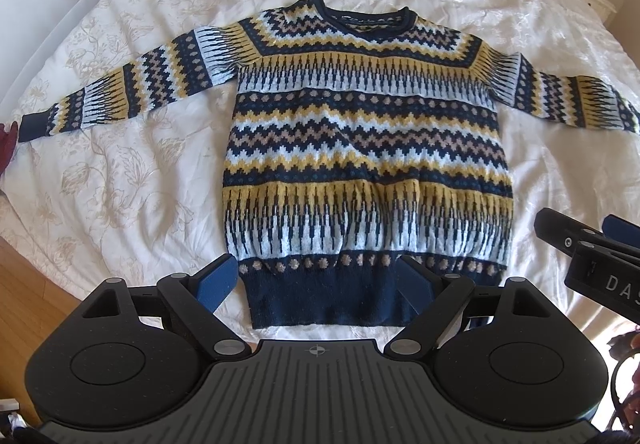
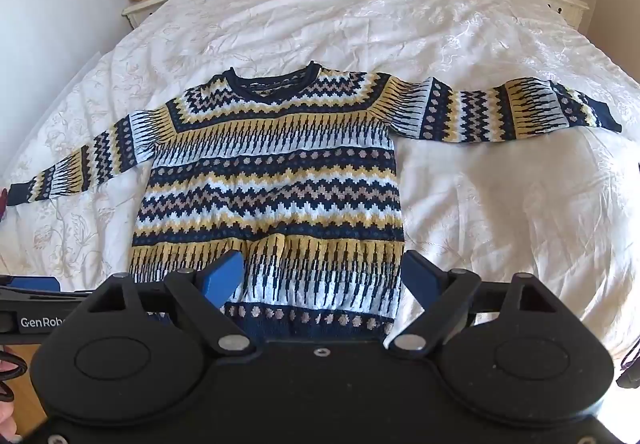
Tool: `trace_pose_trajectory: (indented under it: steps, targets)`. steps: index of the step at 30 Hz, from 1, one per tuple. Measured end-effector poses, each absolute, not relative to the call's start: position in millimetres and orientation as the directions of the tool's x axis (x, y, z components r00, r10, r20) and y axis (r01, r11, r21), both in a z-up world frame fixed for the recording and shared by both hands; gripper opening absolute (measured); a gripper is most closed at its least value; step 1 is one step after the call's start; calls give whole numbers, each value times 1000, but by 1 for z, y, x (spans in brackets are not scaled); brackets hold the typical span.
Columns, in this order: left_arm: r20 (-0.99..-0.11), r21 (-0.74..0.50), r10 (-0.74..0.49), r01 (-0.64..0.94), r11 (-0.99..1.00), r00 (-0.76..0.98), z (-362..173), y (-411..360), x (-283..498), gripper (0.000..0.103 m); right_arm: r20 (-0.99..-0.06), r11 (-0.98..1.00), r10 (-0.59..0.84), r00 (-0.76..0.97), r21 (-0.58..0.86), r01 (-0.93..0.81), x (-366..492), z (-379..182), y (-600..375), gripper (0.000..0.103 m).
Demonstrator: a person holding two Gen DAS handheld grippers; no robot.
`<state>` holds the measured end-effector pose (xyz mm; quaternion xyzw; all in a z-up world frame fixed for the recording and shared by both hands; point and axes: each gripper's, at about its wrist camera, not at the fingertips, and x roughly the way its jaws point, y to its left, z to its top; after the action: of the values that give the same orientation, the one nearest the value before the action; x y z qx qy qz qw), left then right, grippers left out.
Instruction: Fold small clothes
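Left wrist: both tools gape level above sweater hem.

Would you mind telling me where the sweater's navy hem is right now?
In the left wrist view, the navy hem lies at the sweater's near edge on the white bedspread, between the open left tongs.

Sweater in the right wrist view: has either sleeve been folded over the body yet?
No: the sweater lies flat on the bed with both sleeves stretched straight out to the sides.
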<state>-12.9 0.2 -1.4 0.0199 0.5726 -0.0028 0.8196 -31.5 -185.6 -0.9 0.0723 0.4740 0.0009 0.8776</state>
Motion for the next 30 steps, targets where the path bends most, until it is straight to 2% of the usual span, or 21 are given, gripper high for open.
trace_pose_trajectory:
  steps: [30]
  targets:
    - [-946,38,35,1,999,323,-11,4,-6,86,-842,990,93,531,135,40,-22,-7,-177,87]
